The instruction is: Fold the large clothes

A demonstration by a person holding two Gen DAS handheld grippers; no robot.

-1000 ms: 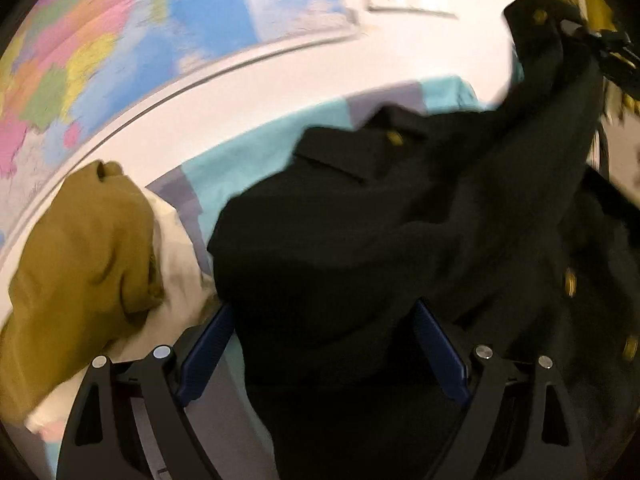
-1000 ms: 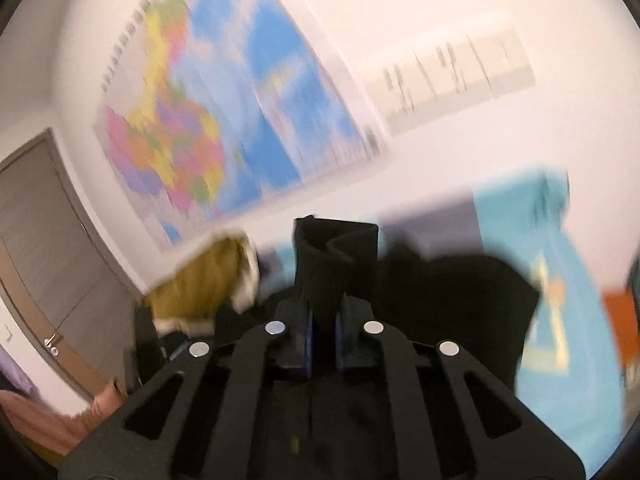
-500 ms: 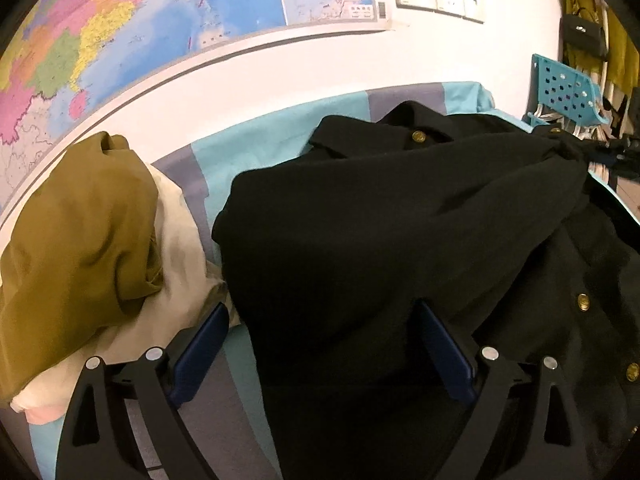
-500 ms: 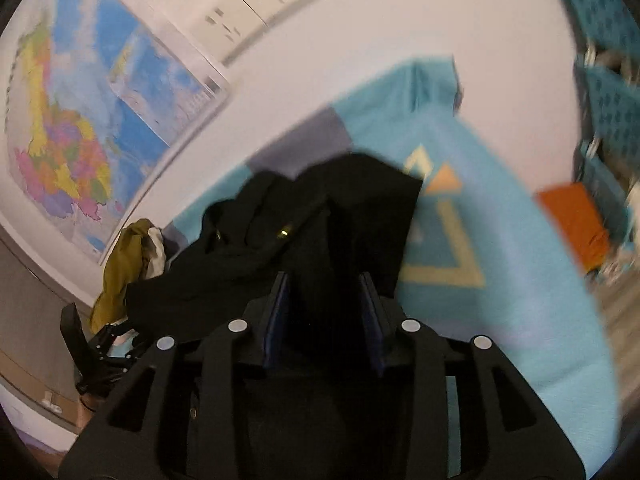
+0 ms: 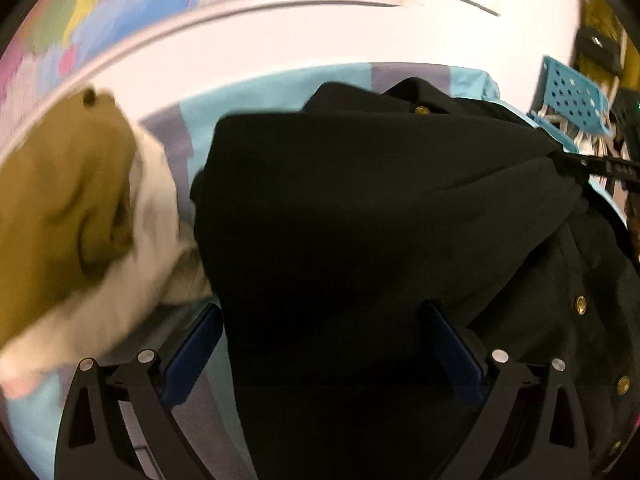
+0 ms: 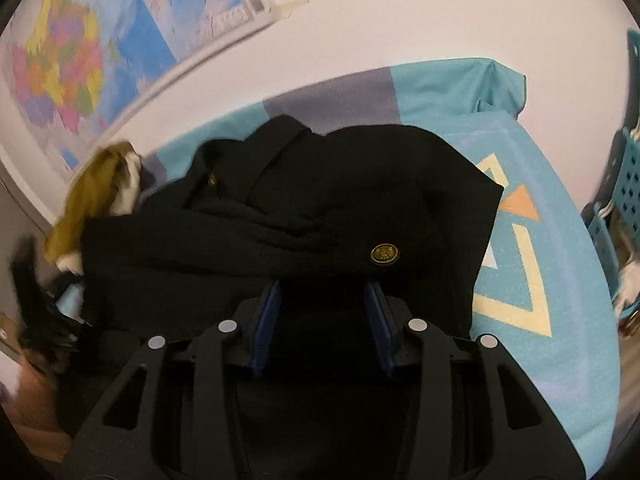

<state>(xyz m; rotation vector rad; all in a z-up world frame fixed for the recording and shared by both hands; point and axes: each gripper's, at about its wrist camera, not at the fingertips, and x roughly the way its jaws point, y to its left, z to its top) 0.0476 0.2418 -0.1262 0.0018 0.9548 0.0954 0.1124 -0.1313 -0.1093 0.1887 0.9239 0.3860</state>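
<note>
- Where the black coat [image 5: 380,216] lay crosswise ahead, we had the left gripper [image 5: 320,344] spread wide around its folded edge.
- The right gripper [image 6: 326,320] stood parted too, cloth between its fingers, unpinched.

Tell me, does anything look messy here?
Yes. The black coat lies bunched and wrinkled on the blue mat, not flat. Beside it, an olive garment is heaped on a cream one, unfolded.
</note>
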